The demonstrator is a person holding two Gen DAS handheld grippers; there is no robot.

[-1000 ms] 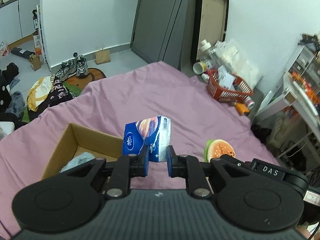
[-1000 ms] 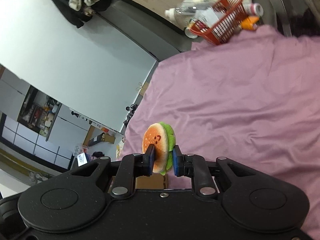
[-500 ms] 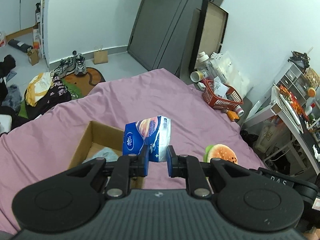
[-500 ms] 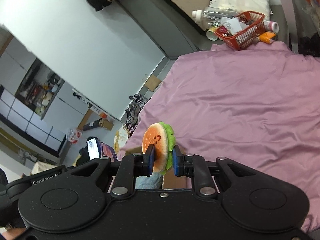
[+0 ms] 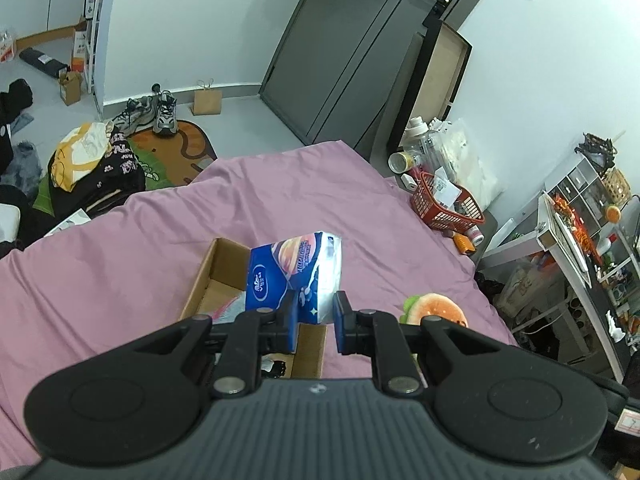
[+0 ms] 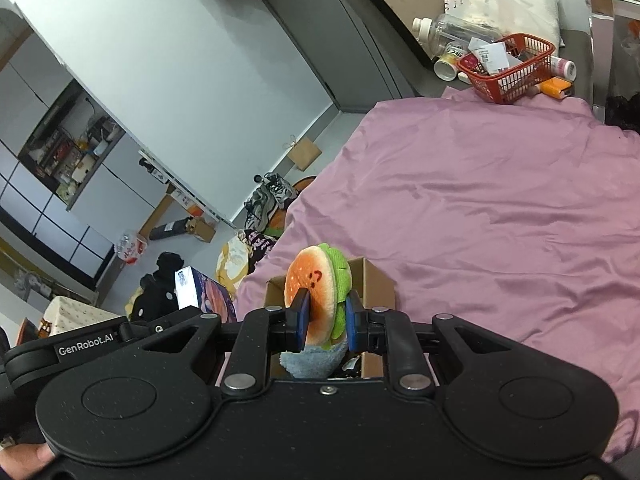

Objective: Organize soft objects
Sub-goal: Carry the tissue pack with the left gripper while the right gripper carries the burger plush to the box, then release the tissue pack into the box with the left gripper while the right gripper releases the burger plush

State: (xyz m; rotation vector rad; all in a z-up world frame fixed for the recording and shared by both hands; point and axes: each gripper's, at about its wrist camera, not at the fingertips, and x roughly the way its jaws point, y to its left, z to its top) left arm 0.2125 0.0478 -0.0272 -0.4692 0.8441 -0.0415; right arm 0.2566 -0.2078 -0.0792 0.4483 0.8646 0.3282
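Your left claw (image 5: 316, 322) grips the tissue pack (image 5: 294, 280), right claw (image 6: 324, 326) the burger plush (image 6: 316, 290); both have risen above the cardboard box (image 5: 208, 280) at 6 o'clock, ready for dropping in.

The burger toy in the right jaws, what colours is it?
Orange bun with a red face, green lettuce edge: burger toy, best seen in the right wrist view.

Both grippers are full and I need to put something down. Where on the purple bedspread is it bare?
The bedspread lies bare from the cardboard box across to the red basket at its far corner. It is also bare left of the box. The box itself is crowded: a blue cloth already lies inside.
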